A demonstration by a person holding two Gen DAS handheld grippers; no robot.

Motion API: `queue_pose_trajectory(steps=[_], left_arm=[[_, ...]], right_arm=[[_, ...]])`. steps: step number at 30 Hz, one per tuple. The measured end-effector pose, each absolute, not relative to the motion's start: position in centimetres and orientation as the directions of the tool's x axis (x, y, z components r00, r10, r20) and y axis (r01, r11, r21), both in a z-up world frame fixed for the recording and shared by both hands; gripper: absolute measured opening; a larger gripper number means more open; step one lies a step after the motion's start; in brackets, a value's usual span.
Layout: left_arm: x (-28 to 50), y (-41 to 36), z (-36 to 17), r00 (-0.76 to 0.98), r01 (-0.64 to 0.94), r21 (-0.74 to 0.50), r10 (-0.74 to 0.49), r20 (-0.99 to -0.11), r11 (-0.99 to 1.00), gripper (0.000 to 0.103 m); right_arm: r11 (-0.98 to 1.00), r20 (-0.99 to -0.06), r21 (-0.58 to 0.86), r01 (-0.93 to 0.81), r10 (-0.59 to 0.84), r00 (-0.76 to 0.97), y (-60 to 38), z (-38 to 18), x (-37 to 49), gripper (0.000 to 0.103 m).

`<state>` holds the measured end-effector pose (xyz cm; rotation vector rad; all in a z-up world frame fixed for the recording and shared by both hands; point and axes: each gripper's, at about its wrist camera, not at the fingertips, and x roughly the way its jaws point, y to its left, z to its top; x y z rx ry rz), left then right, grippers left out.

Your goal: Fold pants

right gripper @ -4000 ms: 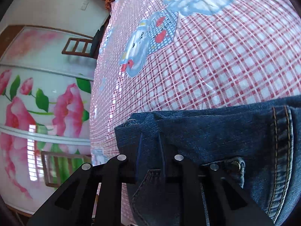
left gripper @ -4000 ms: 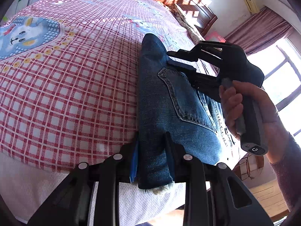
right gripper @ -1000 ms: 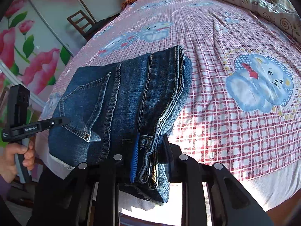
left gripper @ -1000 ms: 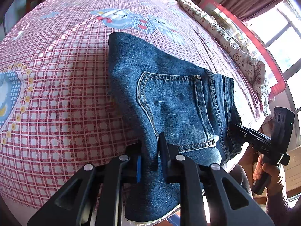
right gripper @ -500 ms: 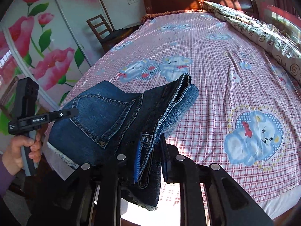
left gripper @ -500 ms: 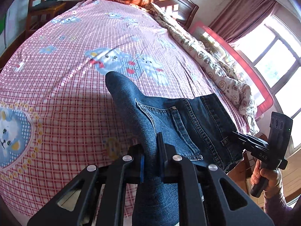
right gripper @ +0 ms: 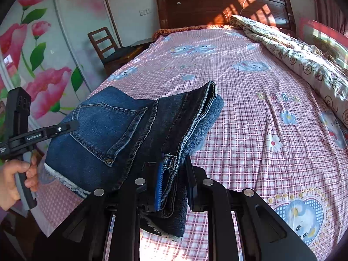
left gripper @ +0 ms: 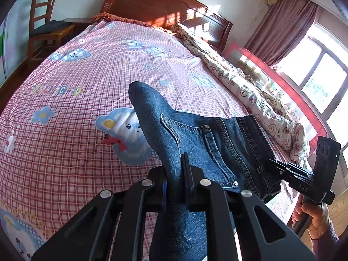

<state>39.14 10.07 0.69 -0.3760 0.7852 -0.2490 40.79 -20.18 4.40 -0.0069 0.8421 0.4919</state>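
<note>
Fingers of left gripper (left gripper: 175,174) and right gripper (right gripper: 174,180) clamp folded pants (right gripper: 121,130), frayed hem only in right view

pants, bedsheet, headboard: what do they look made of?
Pants: blue denim, matte; twill weave, contrast stitching, metal rivets, frayed white hem. Both grippers, left and right, are clamped on them.
Bedsheet: thin woven cloth, probably cotton, matte; printed pink check with cartoon bears, soft wrinkles.
Headboard: dark reddish wood, seemingly varnished; slight sheen under sun patches.

Both grippers are held up side by side. The left gripper (left gripper: 175,175) is clamped tight. The right gripper (right gripper: 174,180) pinches too, each hand (left gripper: 313,217) wrapped round its handle.
</note>
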Motion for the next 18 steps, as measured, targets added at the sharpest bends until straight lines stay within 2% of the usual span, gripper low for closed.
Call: queue_pose_trajectory(steps=[1,3,4,5,6,8,10,12,18], left_arm=[[39.8,10.1,-0.7,0.669,0.058,-0.408,-0.339,-0.662,0.911,0.012],[41.1,10.3,-4.4,0.598,-0.006,-0.387,-0.307,-0.741,0.922,0.022],[41.3,10.4,-6.2,0.558,-0.040,-0.373,-0.289,-0.778,0.927,0.030],[40.9,10.7,-7.4,0.557,-0.066,-0.374,-0.277,-0.783,0.925,0.045],[40.1,11.3,-7.8,0.586,-0.076,-0.417,-0.298,-0.753,0.906,0.047],[38.9,12.4,-8.0,0.606,-0.106,-0.477,-0.323,-0.727,0.873,0.051],[37.5,13.0,-7.2,0.630,-0.137,-0.433,-0.259,-0.732,0.891,0.054],[35.5,13.6,-5.9,0.672,-0.139,-0.420,-0.226,-0.705,0.897,0.054],[31.1,10.9,-3.8,0.690,0.007,-0.497,-0.364,-0.626,0.868,0.058]], right_arm=[[0.894,-0.724,0.194,-0.405,0.409,0.556,-20.3,3.1,41.6,0.017],[0.903,-0.777,0.246,-0.353,0.401,0.485,-20.6,-0.8,43.4,0.017],[0.920,-0.813,0.241,-0.308,0.365,0.453,-20.8,-3.0,44.0,0.031],[0.933,-0.823,0.228,-0.279,0.338,0.457,-21.2,-4.6,43.8,0.052],[0.937,-0.796,0.245,-0.249,0.341,0.500,-22.1,-5.1,43.2,0.061],[0.927,-0.772,0.314,-0.205,0.375,0.512,-23.6,-5.3,42.5,0.064],[0.940,-0.781,0.294,-0.173,0.341,0.524,-24.3,-4.7,41.6,0.064],[0.927,-0.747,0.350,-0.134,0.363,0.557,-25.3,-3.6,40.5,0.064],[0.764,-0.579,0.619,-0.183,0.601,0.550,-24.3,-1.4,38.7,0.064]])
